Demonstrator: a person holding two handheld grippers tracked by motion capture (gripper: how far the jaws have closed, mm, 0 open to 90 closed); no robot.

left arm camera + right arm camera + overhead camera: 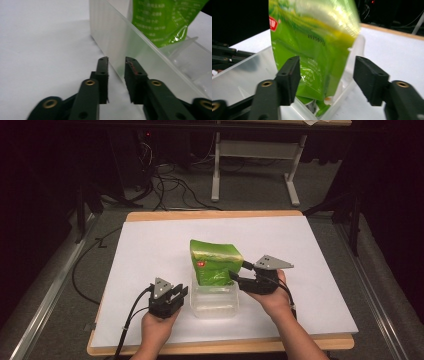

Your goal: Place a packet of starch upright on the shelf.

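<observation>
A green snack bag (215, 262) stands upright in the far end of a clear plastic box (215, 306) near the middle of the white board. My left gripper (184, 291) sits just left of the box. In the left gripper view its jaws (117, 61) stand a narrow gap apart beside the box's frosted wall (120, 42), holding nothing, and the bag (160, 22) rises beyond. My right gripper (239, 272) is at the box's right side. Its jaws (327, 67) are spread wide, with the bag (312, 45) and a corner of the box (237, 82) between and beyond them, untouched.
The white board (150, 245) covers a wooden table whose front edge (220, 347) is close to the person's hands. Beyond the table lie black cables (170, 185) on the grey floor and the legs of a white desk (216, 170). Dark frame posts stand at both sides.
</observation>
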